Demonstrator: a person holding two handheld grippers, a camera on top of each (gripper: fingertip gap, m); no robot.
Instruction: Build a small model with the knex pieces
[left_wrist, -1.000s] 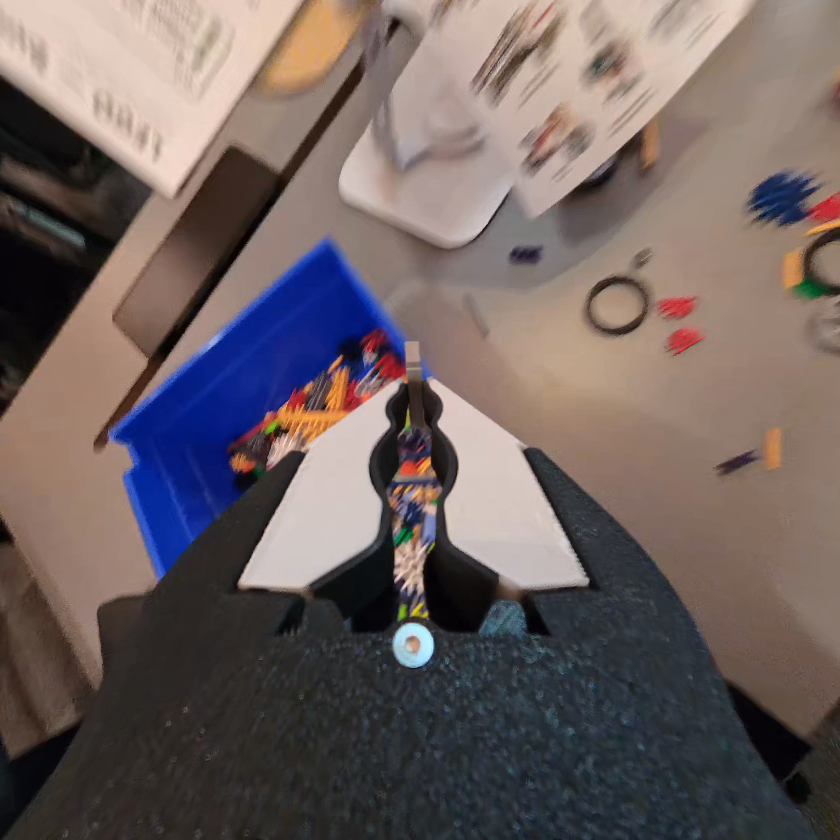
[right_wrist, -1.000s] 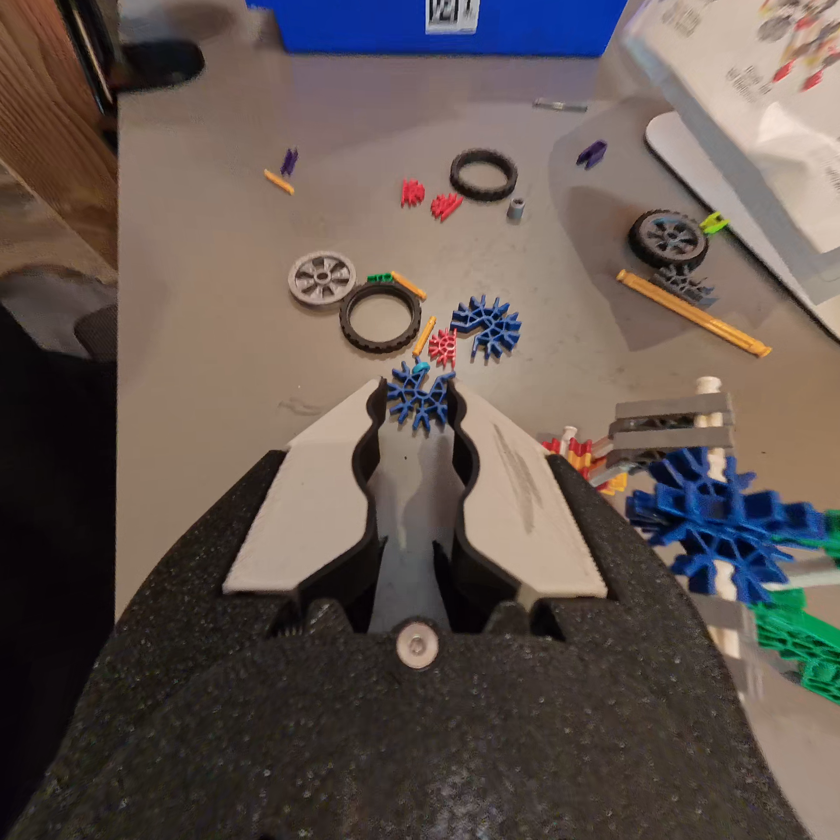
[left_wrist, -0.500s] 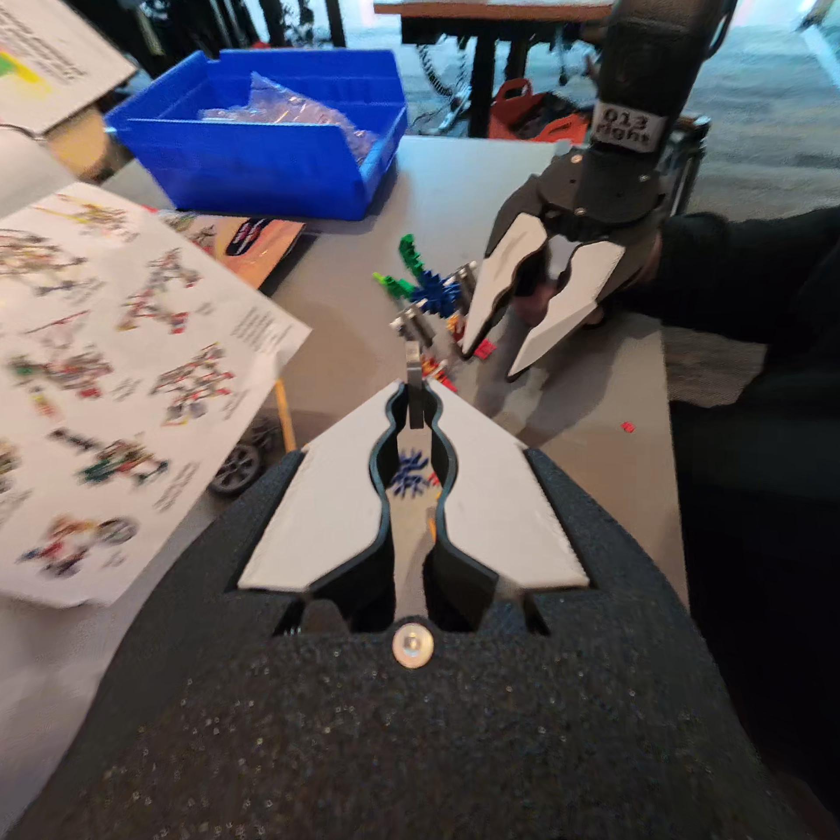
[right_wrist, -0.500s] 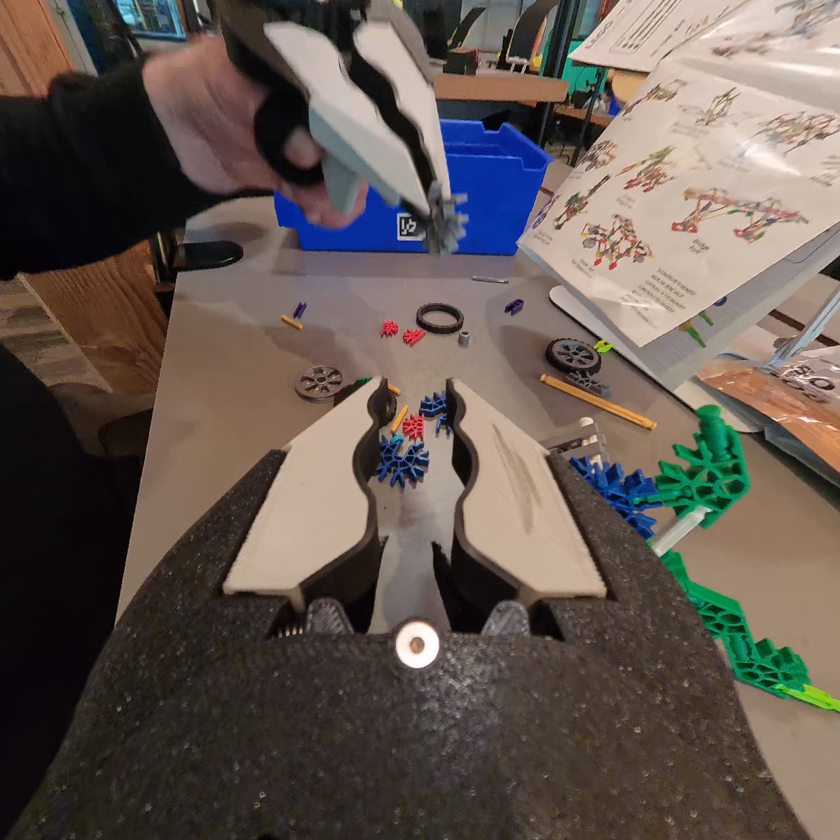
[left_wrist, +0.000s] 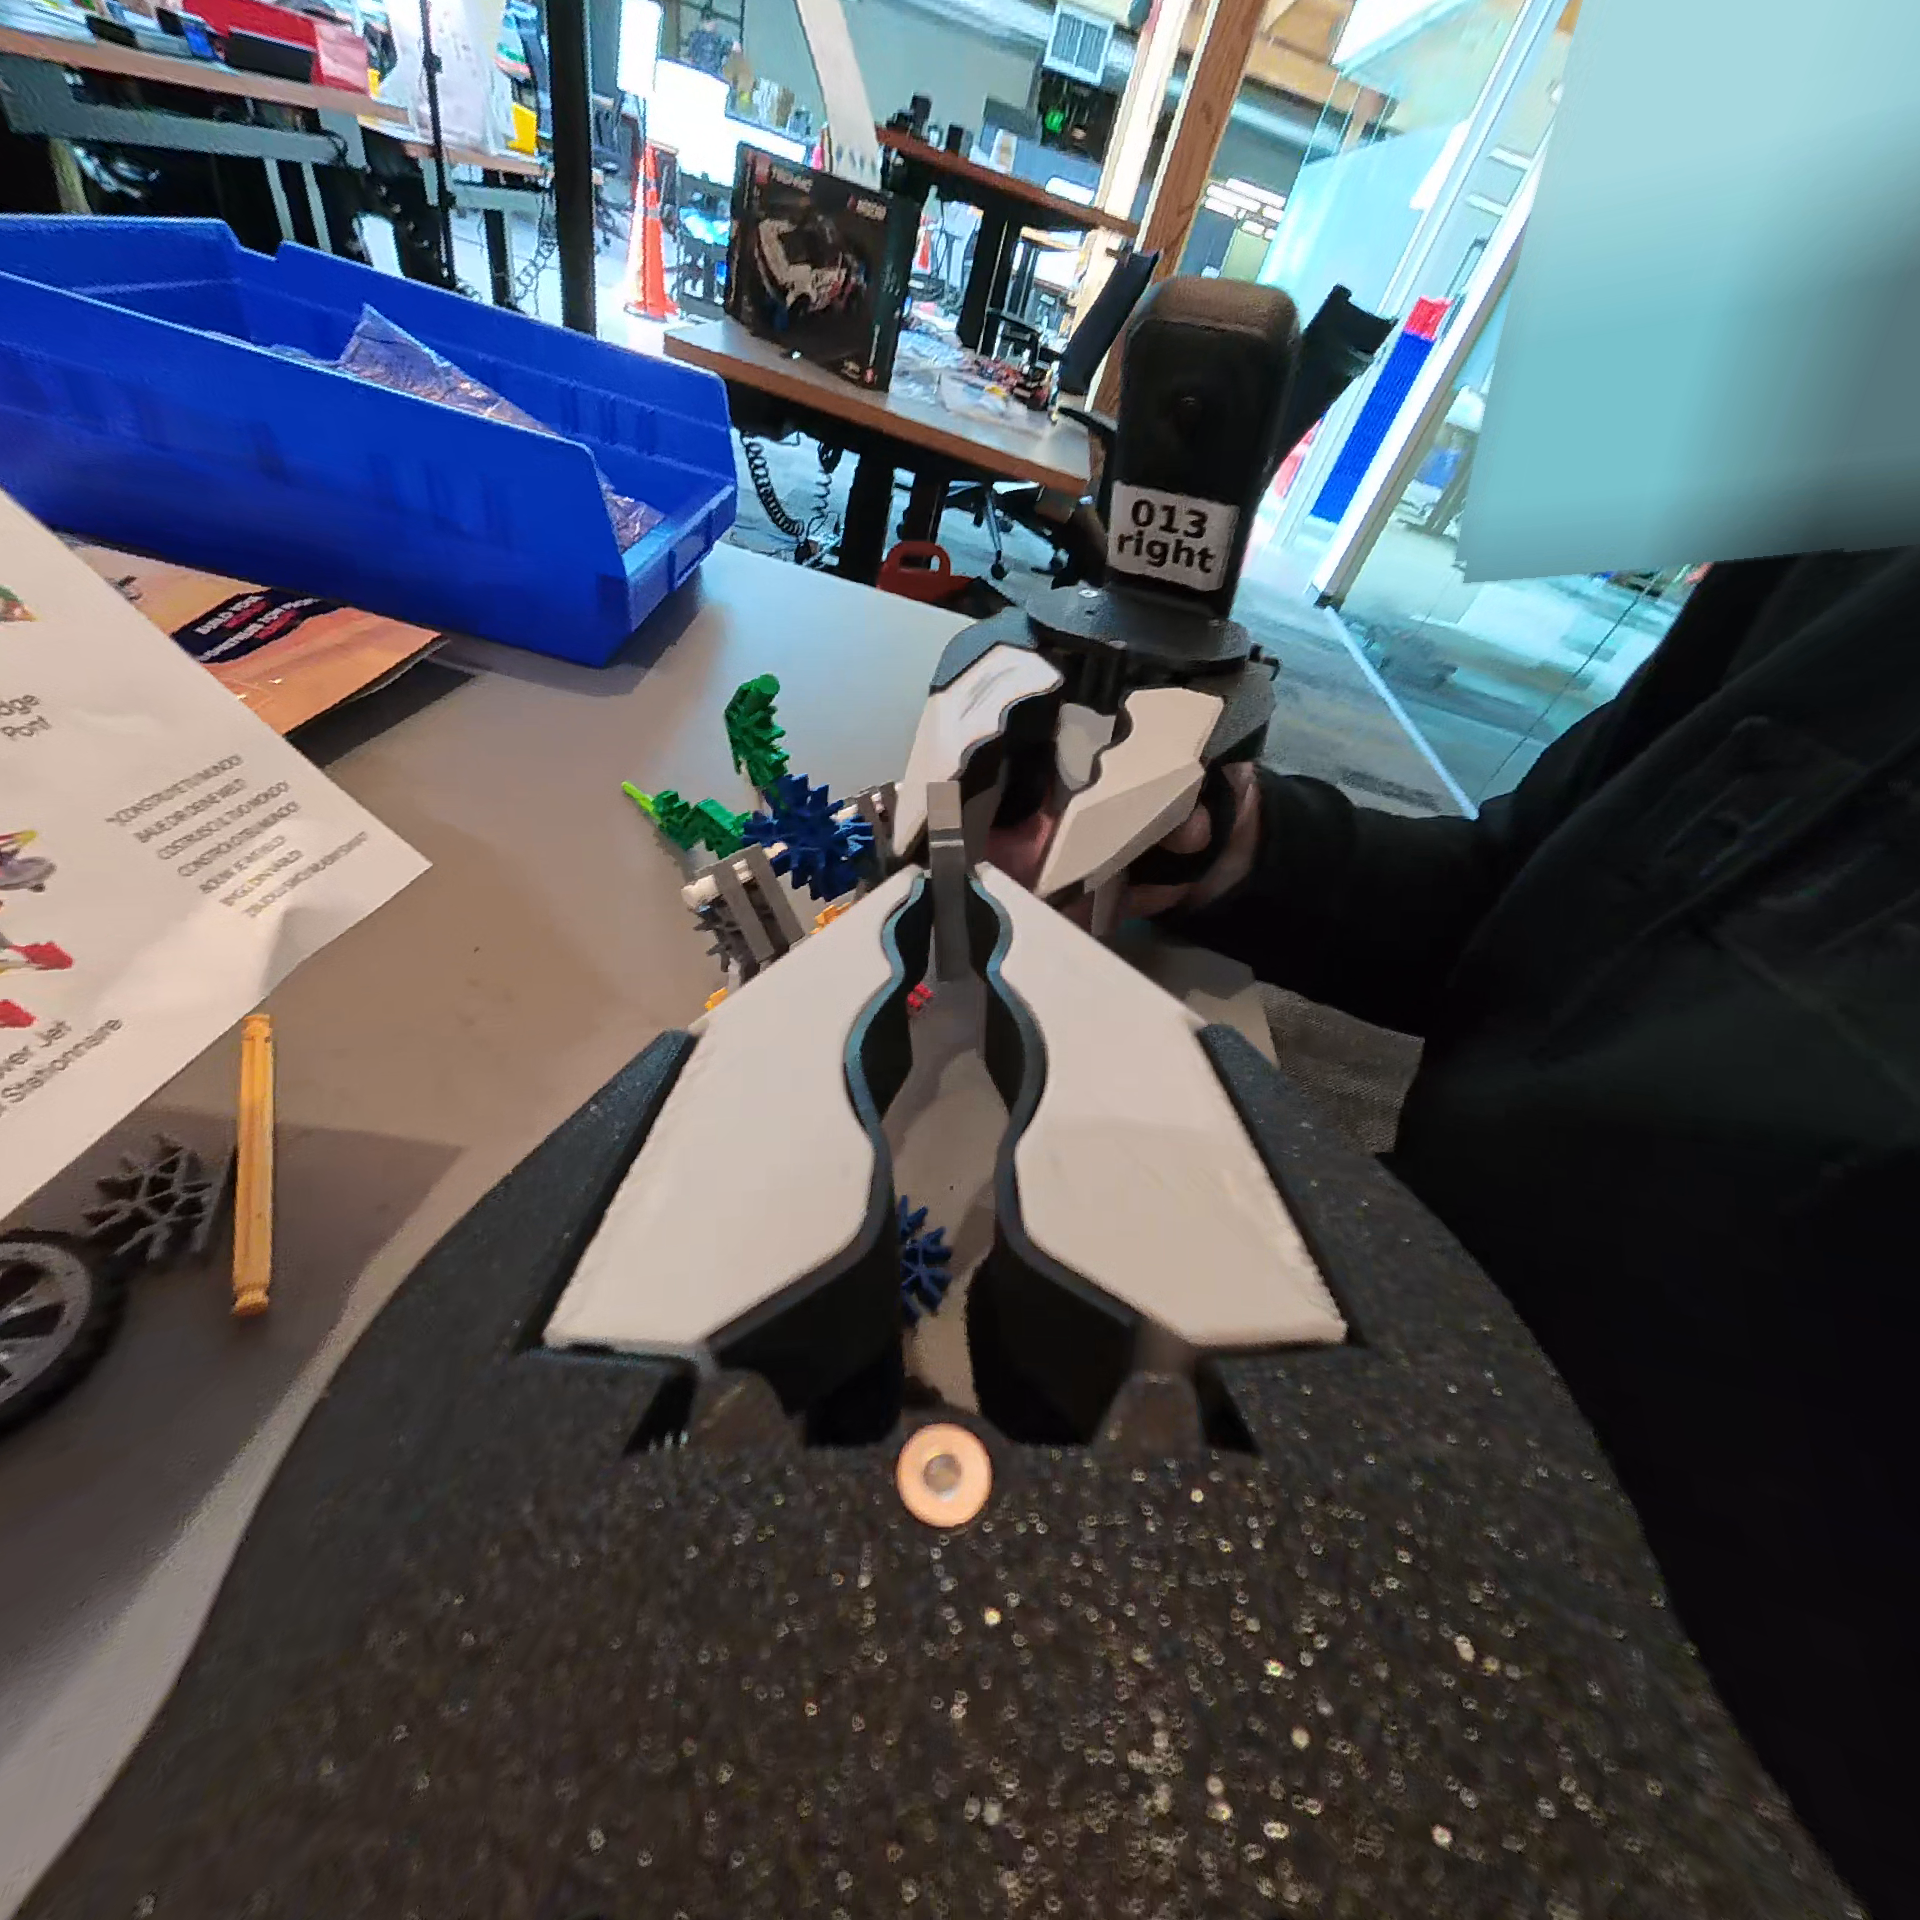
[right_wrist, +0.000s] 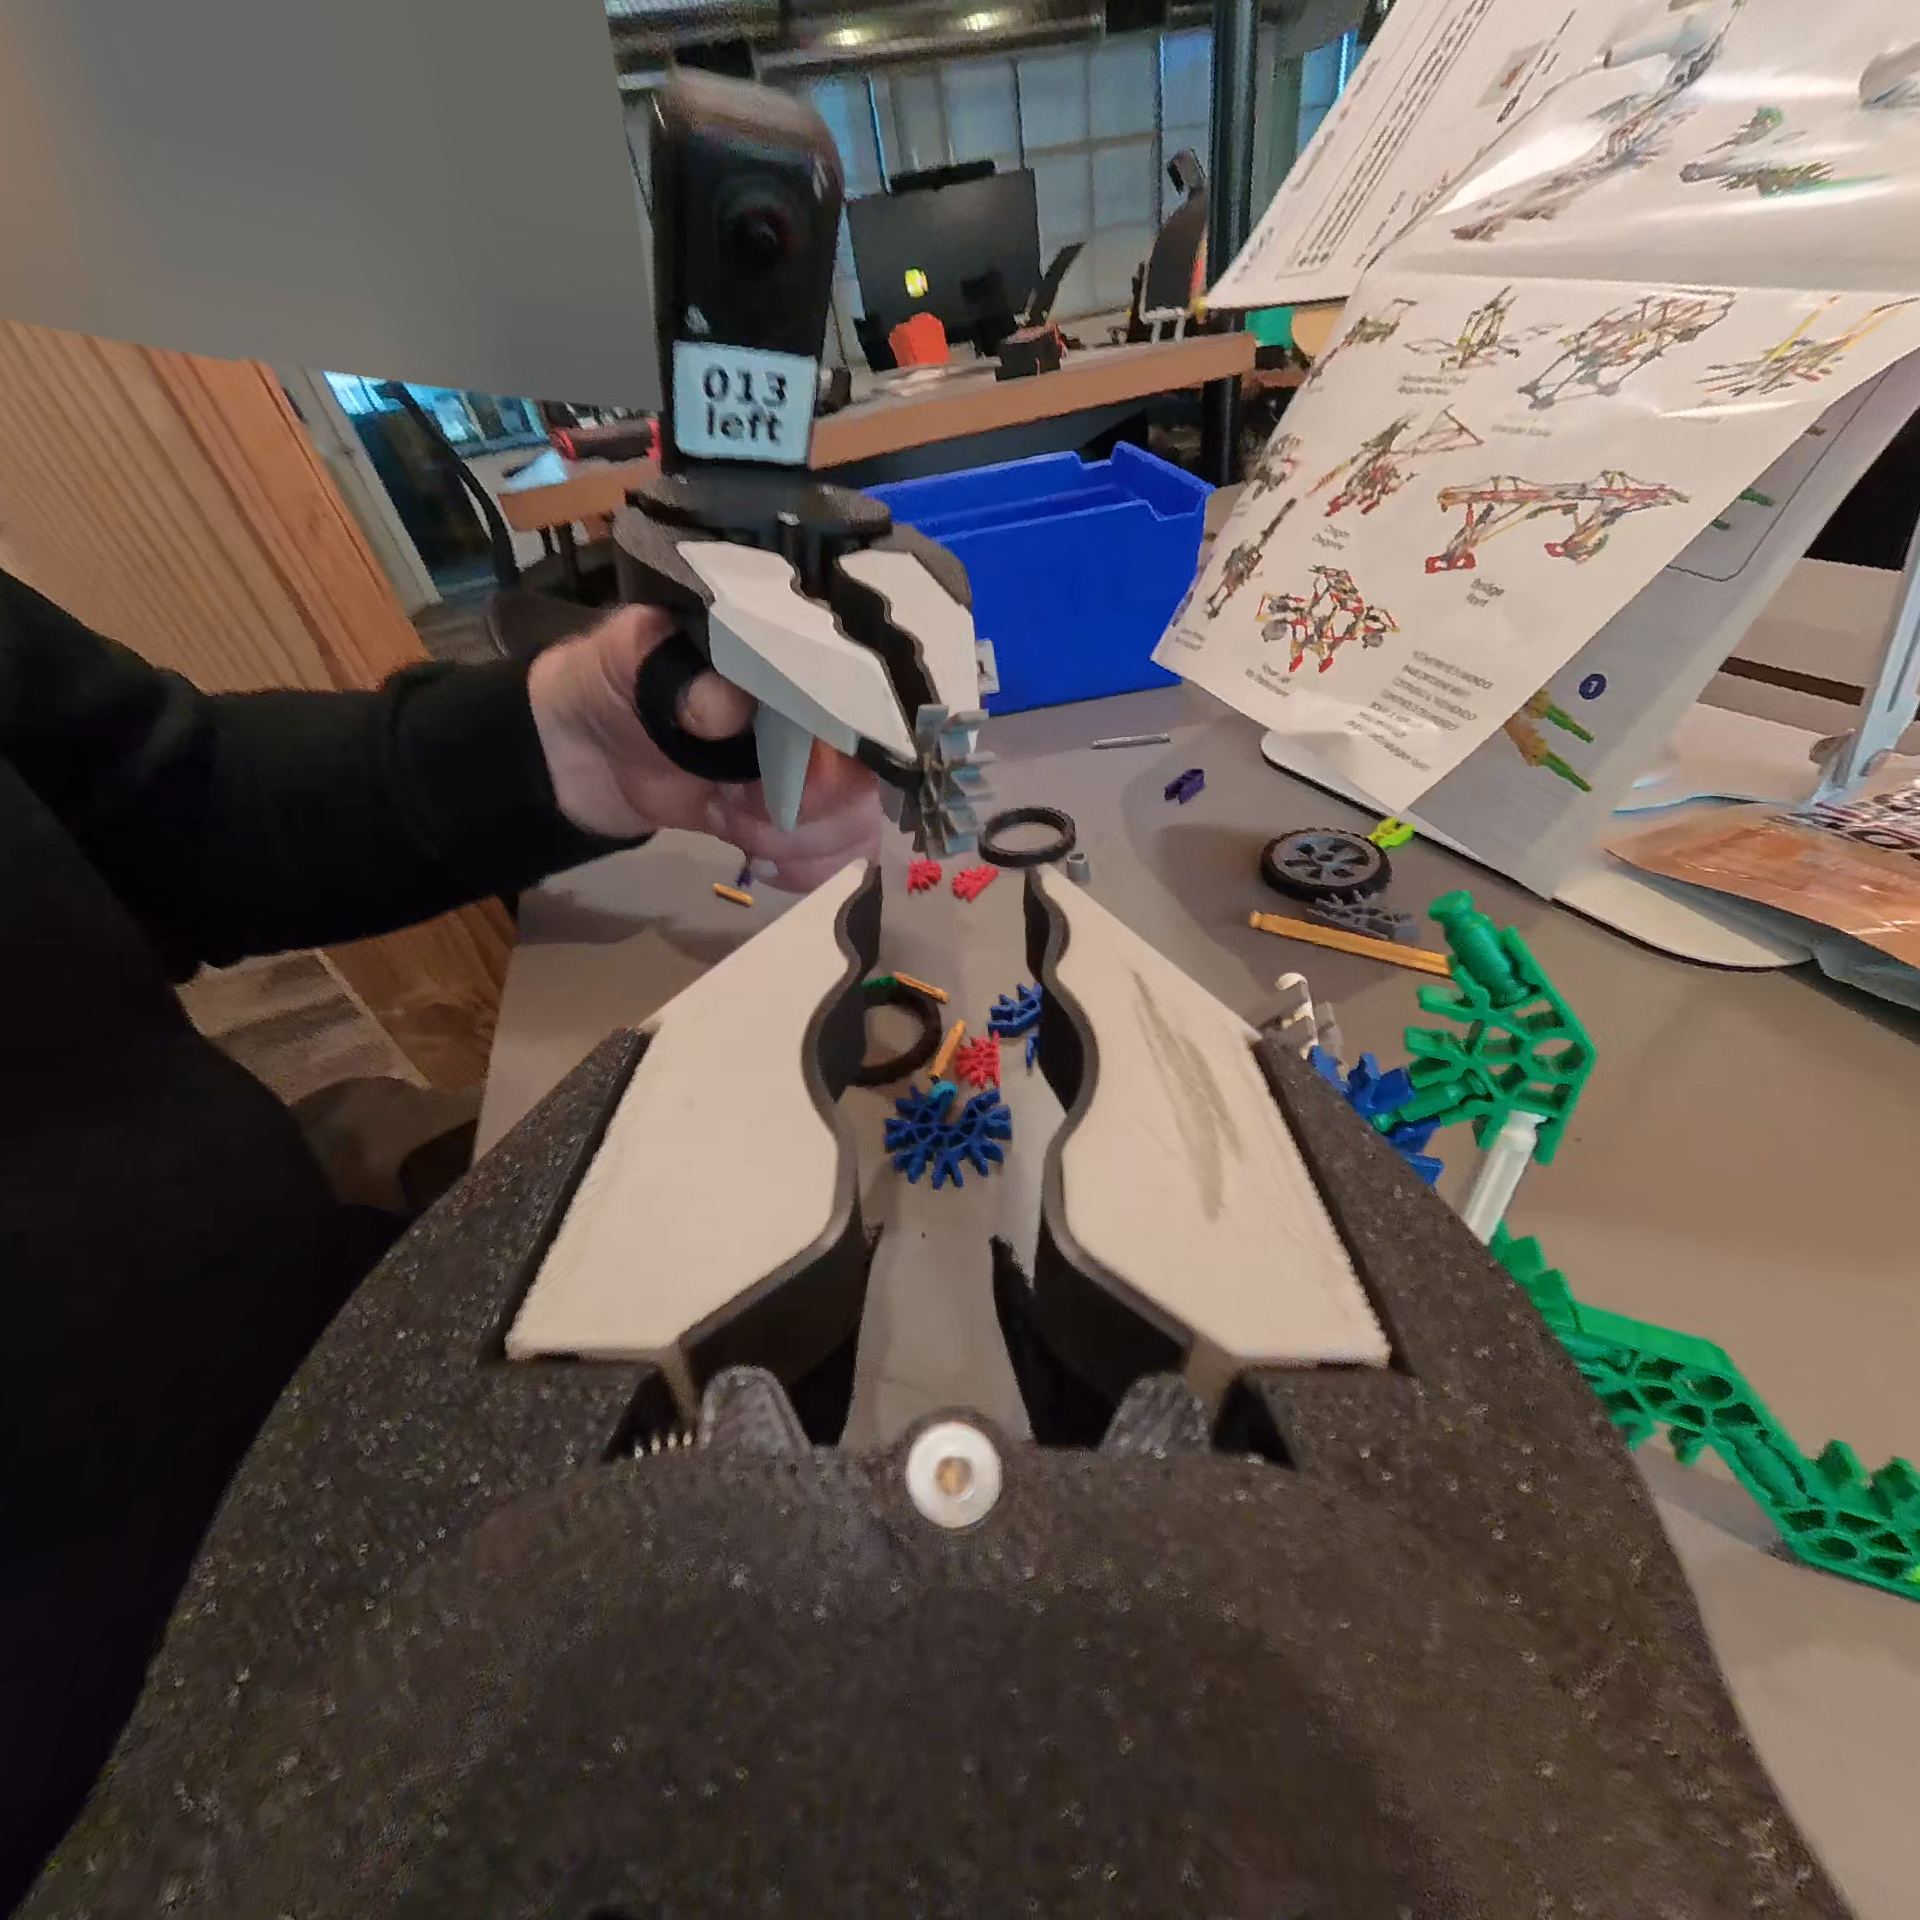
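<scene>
My left gripper (left_wrist: 948, 883) is shut on a grey snowflake connector (left_wrist: 945, 831), seen edge-on between its tips. In the right wrist view the left gripper (right_wrist: 904, 753) is held in the air at upper left with the grey connector (right_wrist: 940, 774) sticking out of its tips. My right gripper (right_wrist: 954, 883) is open and empty, raised above the grey table (right_wrist: 1714, 1195). Between its fingers on the table lie a blue snowflake connector (right_wrist: 945, 1132), a red connector (right_wrist: 977, 1060) and a black tyre ring (right_wrist: 894, 1034). The right gripper (left_wrist: 1013, 821) faces the left one closely.
A green, blue and white build (right_wrist: 1496, 1039) lies to the right; it also shows in the left wrist view (left_wrist: 790, 831). A blue bin (right_wrist: 1060, 561), a propped instruction sheet (right_wrist: 1507, 436), a wheel (right_wrist: 1325, 862) and a yellow rod (right_wrist: 1351, 940) stand behind. A person's sleeve (left_wrist: 1662, 935) is at the right. Both grippers' tips are close together, under 4 cm apart. The wheel (right_wrist: 1325, 862) is about 20 cm from both grippers' fingertips.
My left gripper swung from over the blue bin of pieces to face the right gripper, still gripping the grey connector. My right gripper lifted off the table and tilted up.
</scene>
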